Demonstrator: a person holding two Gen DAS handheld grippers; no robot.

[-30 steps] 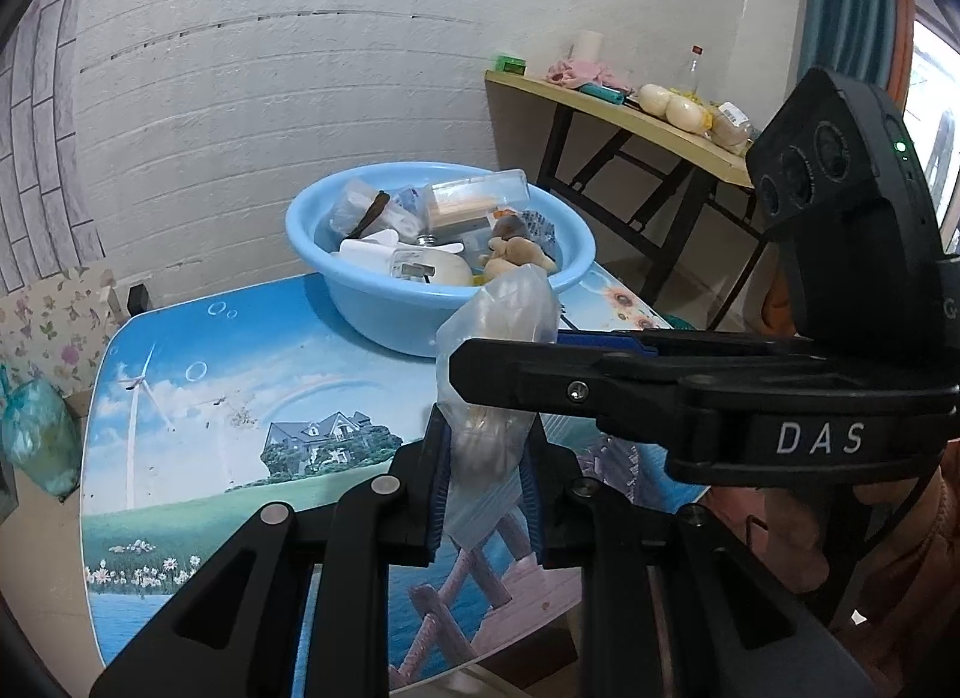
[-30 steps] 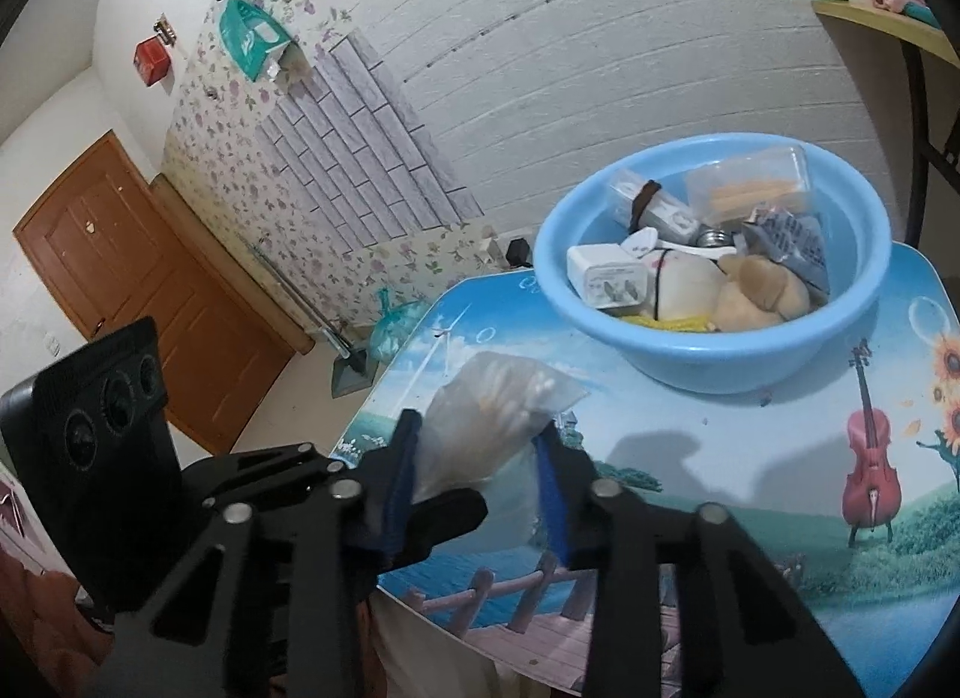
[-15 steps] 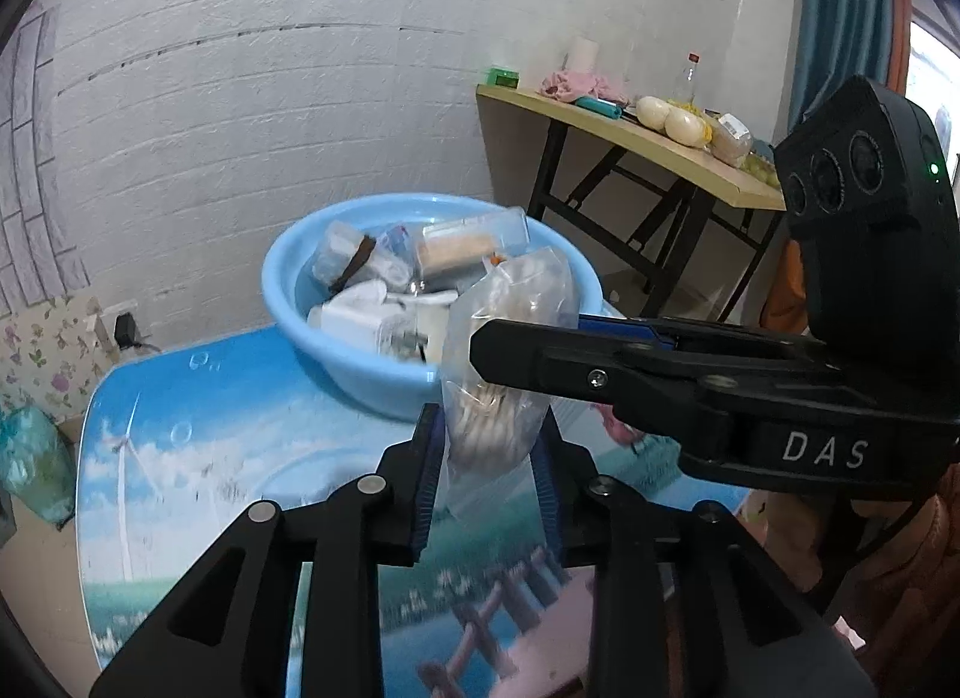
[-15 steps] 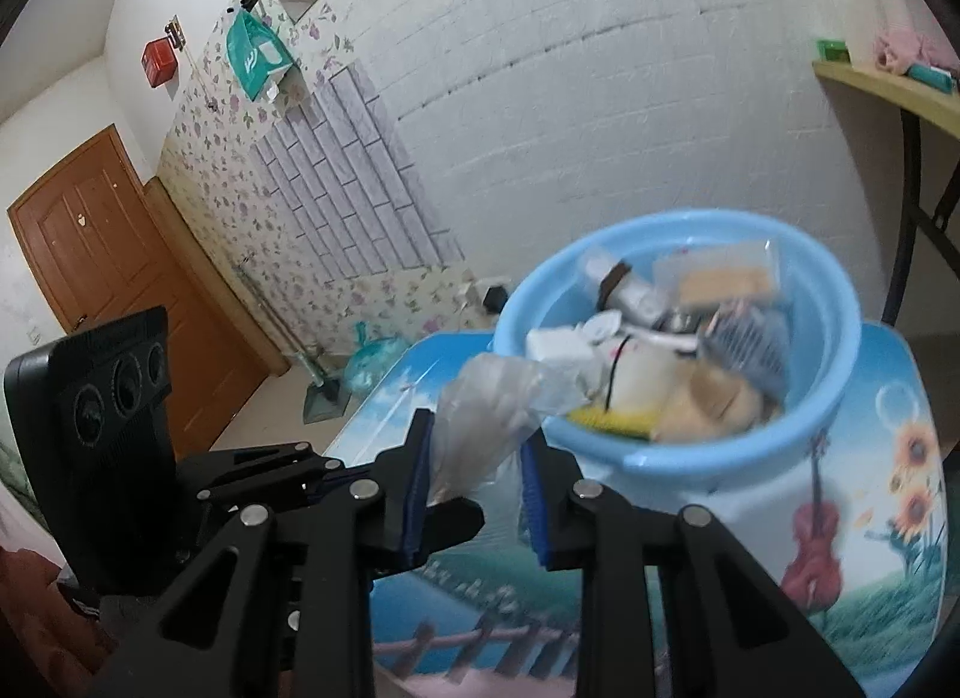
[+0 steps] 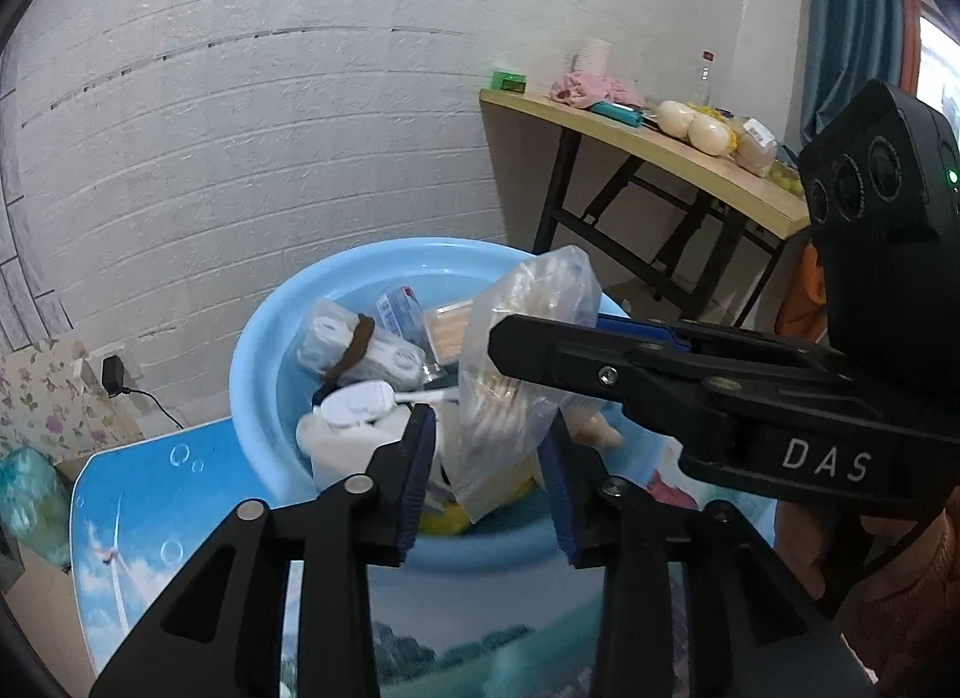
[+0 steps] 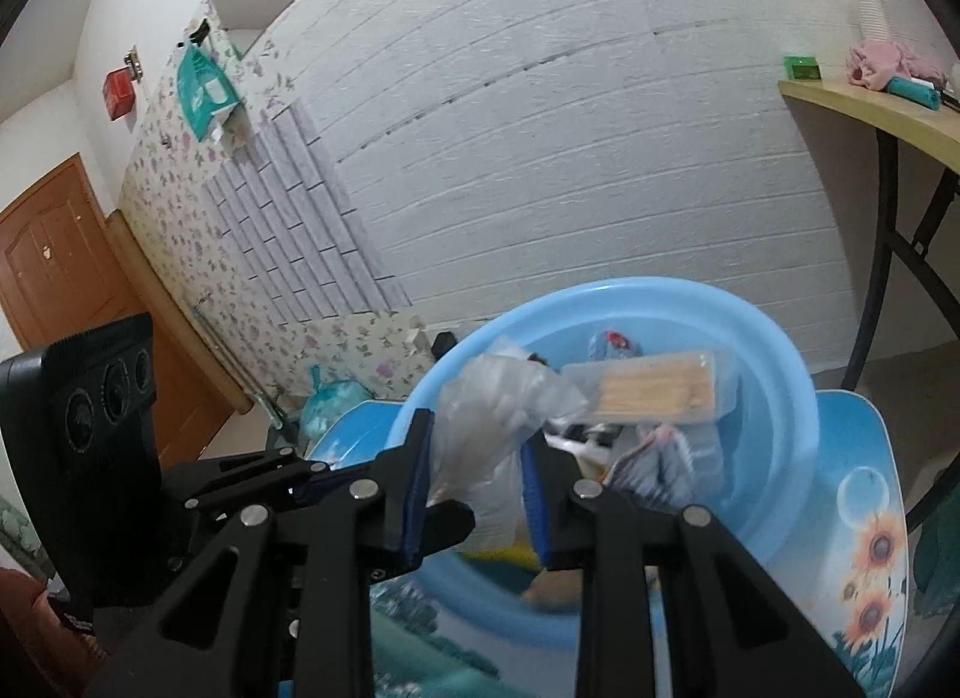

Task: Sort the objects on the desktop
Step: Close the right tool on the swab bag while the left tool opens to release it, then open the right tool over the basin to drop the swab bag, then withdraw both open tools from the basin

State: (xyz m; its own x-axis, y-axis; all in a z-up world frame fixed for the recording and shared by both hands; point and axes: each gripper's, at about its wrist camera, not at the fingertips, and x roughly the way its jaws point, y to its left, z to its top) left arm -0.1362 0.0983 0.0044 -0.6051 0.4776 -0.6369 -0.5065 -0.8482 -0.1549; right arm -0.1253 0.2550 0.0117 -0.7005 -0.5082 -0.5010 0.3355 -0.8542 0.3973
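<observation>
Blue-padded fingers (image 5: 420, 461) of the left gripper (image 5: 489, 458) stand parted on either side of a clear crinkled plastic bag of pale sticks (image 5: 516, 374); whether its pads touch the bag cannot be told. In the right wrist view the right gripper (image 6: 474, 494) has its own blue-padded fingers (image 6: 415, 488) narrowed around the same bag (image 6: 492, 434), apparently gripping it. The black arm of the right gripper crosses in front of the left camera, marked "DAS", and covers part of the bag.

Just beyond and below the fingers sits a round light-blue plastic basin (image 5: 264, 362), with the bag hanging over its near rim. Inside lie a clear box of wooden toothpicks (image 6: 654, 392), a white plug adapter (image 5: 354, 422) and a bundled white item wrapped with a brown band (image 5: 354, 347). The basin rests on a desk printed with a blue-sky landscape (image 5: 138, 524). Well beyond the fingers to the right, a wooden folding table (image 5: 660, 158) stands against the white brick wall (image 5: 270, 128), carrying a pink cloth and pale round items.

A second earlier the bag was held over the bare desk short of the basin; now both grippers have carried it forward above the basin, and the left fingers have spread wider.
</observation>
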